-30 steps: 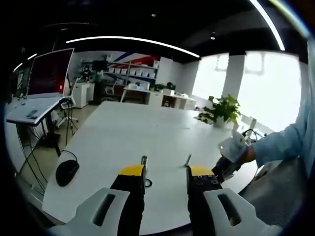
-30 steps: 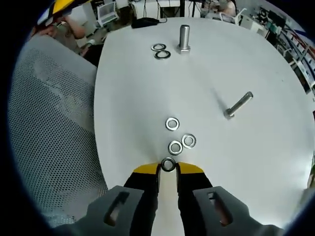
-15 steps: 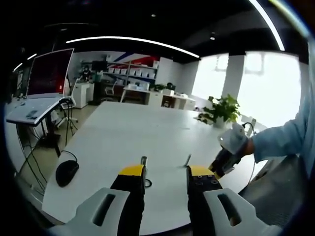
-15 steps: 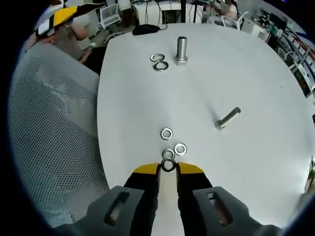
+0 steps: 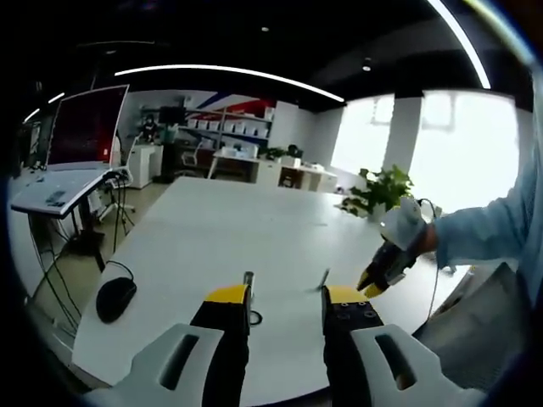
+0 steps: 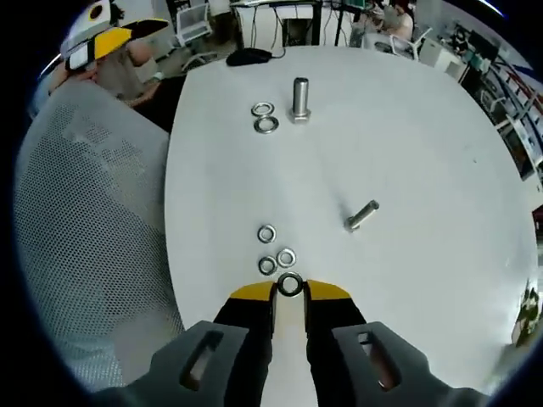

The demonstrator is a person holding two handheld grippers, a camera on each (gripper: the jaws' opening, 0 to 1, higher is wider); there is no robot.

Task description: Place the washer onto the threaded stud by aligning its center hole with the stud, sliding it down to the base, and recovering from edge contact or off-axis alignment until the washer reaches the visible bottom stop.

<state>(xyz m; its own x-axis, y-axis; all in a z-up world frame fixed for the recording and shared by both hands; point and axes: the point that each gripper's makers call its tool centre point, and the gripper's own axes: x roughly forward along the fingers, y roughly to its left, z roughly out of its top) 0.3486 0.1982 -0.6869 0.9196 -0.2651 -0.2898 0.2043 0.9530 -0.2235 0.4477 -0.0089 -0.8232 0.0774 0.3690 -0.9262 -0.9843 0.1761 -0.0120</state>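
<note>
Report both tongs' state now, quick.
Left tongs: open, holding nothing.
Right tongs: shut on a washer at the tips.

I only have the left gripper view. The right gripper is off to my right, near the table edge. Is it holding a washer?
Observer: Yes. The right gripper is shut on a washer, pinched at the tips of its jaws.
Operator: Where's the stud from there?
Observer: The upright stud stands far ahead of those jaws, and its shank looks bare.
Operator: Any spare washers?
Observer: Two washers lie beside the stud's base, and three loose washers lie just ahead of the jaws.
</note>
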